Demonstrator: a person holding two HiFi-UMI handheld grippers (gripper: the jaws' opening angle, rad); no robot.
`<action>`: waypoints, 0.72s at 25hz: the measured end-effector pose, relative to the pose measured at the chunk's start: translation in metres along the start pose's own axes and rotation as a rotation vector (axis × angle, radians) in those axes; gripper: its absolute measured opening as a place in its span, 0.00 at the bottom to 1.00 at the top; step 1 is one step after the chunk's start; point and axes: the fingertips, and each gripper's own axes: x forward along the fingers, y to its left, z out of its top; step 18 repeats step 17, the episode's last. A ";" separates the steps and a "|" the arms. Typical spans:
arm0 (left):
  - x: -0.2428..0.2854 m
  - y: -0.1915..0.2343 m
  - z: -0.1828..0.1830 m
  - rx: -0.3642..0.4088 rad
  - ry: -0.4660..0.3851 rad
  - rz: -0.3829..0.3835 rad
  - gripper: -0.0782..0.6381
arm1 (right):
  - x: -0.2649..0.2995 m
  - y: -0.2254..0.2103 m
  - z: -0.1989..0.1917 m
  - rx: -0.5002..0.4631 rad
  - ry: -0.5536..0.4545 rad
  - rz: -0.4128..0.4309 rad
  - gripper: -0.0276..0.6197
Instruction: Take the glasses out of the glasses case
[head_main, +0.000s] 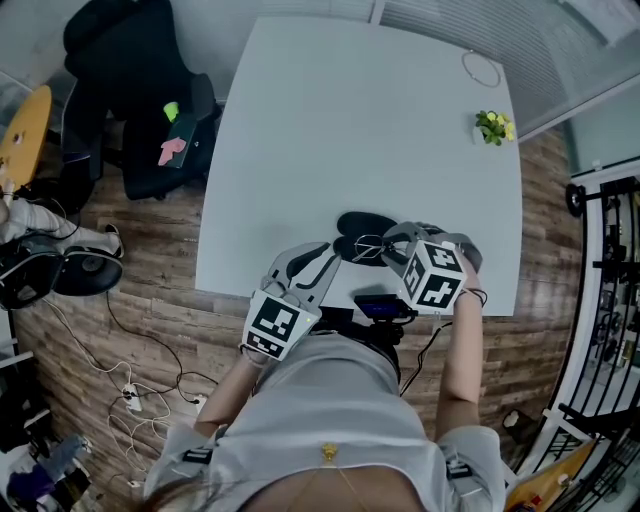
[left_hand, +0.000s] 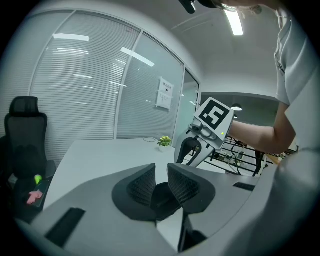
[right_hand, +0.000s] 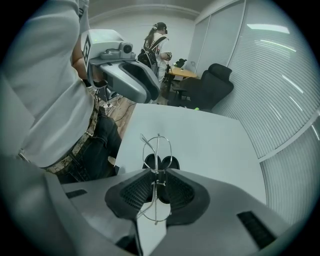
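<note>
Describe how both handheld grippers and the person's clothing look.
Both the left gripper and right gripper are grey with black grid-textured pads; each carries a white cube bearing black square markers. The person wears a light short-sleeved shirt.

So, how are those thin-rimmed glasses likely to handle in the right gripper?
Probably light and bendy: the glasses show only thin wire rims. The right gripper is closed on narrow wire alone, so they may pivot or slip. A hard squeeze could well deform them.
</note>
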 end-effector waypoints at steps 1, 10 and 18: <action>-0.001 0.000 0.000 0.000 0.000 0.001 0.24 | 0.000 0.000 0.000 0.000 -0.001 0.001 0.19; -0.001 0.001 -0.002 0.000 0.002 0.009 0.24 | 0.003 0.000 -0.002 -0.001 -0.002 0.002 0.19; 0.003 0.001 0.000 -0.002 0.000 0.009 0.24 | 0.006 -0.002 -0.005 0.003 -0.003 0.007 0.19</action>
